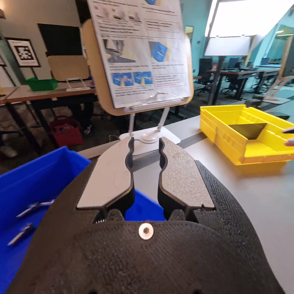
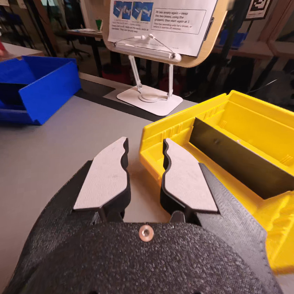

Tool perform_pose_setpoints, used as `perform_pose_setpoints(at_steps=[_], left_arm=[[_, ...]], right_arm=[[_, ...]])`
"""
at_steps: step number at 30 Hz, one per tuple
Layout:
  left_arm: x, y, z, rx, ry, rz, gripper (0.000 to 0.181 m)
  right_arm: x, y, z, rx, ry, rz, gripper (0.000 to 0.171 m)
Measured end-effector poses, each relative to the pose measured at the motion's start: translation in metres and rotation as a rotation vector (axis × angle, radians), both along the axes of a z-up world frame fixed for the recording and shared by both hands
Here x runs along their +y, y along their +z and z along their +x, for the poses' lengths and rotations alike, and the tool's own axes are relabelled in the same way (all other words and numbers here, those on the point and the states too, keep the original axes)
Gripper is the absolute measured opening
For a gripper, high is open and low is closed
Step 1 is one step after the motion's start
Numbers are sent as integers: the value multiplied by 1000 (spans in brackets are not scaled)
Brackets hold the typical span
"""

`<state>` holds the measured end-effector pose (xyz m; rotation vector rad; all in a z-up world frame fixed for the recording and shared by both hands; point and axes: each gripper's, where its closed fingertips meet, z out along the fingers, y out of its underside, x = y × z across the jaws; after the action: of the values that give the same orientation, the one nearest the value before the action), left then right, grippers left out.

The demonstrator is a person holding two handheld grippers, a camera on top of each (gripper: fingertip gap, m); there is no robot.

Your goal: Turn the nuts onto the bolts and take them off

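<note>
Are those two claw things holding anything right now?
No. The left hand-held gripper and the right hand-held gripper are both open, with nothing between their fingers.

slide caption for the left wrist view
Open left tool above a blue bin of bolts, yellow bin opposite.

A grey table point(image 2: 66, 143) carries three items. A blue bin point(image 2: 47, 95) sits at the left, a yellow bin point(image 2: 167, 136) with a black divider point(image 2: 238, 159) at the right. A white document stand point(image 2: 151, 101) rests between them at the far edge.
</note>
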<state>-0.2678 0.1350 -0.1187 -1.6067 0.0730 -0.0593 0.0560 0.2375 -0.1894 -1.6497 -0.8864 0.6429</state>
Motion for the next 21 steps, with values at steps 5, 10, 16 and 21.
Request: perform_pose_setpoints(at_steps=[5,10,16,21], left_arm=[[-6,10,-89,2,56,-231,31],[3,-42,-157,184,61,-685,32],[-2,-129,-197,361,5,-1213,35],[-7,-175,-220,455,17,-1501,39]], right_arm=[[-42,-11,2,76,76,14,37],[-45,-7,1,125,112,52,35],[-45,-10,7,135,102,84,33],[-44,-14,11,137,92,76,33]])
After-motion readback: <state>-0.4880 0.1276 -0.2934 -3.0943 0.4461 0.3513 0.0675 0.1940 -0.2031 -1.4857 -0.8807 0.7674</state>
